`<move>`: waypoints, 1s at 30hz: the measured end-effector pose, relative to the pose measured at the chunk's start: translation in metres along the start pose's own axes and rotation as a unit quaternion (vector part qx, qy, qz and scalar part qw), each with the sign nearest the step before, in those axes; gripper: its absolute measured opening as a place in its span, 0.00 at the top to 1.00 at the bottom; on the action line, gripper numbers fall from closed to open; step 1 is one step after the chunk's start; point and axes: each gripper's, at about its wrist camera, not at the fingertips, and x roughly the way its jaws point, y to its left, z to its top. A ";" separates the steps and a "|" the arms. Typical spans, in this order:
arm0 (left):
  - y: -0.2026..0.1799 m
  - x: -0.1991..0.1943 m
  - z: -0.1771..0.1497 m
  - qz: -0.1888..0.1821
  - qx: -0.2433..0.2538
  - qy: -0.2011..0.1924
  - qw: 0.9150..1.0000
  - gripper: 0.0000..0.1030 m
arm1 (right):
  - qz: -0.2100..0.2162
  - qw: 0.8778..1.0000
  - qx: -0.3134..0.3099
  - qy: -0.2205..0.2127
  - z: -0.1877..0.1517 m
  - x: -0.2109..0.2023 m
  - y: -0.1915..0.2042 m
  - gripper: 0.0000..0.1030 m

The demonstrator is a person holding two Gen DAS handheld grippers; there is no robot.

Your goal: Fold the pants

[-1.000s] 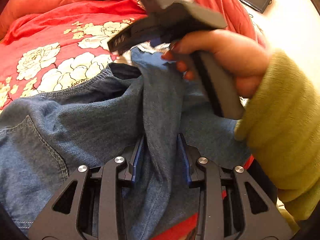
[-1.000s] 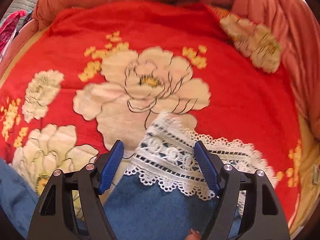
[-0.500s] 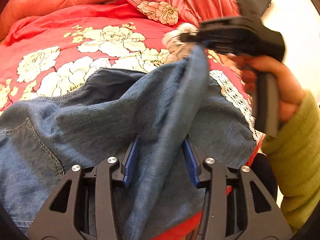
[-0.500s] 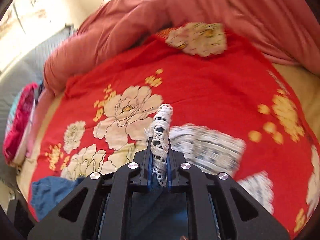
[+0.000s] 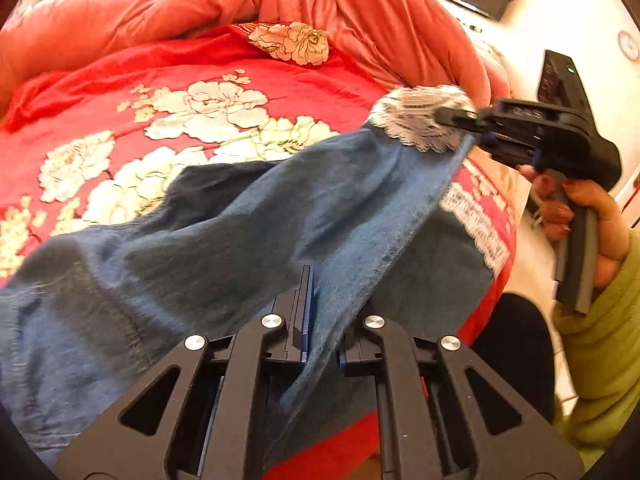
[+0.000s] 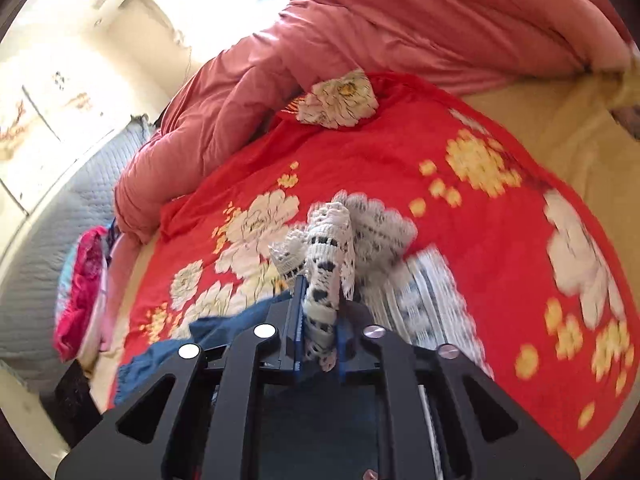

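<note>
One pair of denim pants (image 5: 248, 248), two grippers, one red floral blanket (image 5: 168, 80), one pink quilt (image 6: 400, 32).

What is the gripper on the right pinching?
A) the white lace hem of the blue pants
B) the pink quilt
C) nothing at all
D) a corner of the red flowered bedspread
A: the right gripper has its jaws on the bunched white lace hem of the blue pants, held above the red bedspread.
</note>
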 end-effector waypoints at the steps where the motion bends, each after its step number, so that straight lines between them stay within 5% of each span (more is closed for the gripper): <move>1: 0.000 -0.001 -0.002 0.006 0.005 0.001 1.000 0.95 | -0.016 1.000 -0.003 0.003 -0.008 -0.006 -0.004 0.85; 5: -0.002 -0.001 -0.011 0.000 0.015 0.011 1.000 0.95 | -0.029 0.999 0.007 0.022 -0.030 -0.017 -0.022 0.70; 10: -0.017 -0.004 -0.015 -0.005 0.039 0.011 0.999 0.83 | -0.034 0.999 0.008 0.032 -0.046 -0.025 -0.037 0.69; 14: -0.028 -0.004 -0.017 -0.002 0.057 0.011 0.998 0.80 | -0.026 0.999 0.007 0.030 -0.047 -0.027 -0.042 0.88; 17: -0.031 0.003 -0.014 0.004 0.064 0.018 0.998 0.96 | -0.014 0.999 0.016 0.029 -0.048 -0.032 -0.045 0.88; 30: -0.038 -0.007 -0.033 0.011 0.094 0.043 0.995 0.97 | -0.022 0.999 0.010 0.045 -0.069 -0.062 -0.067 0.88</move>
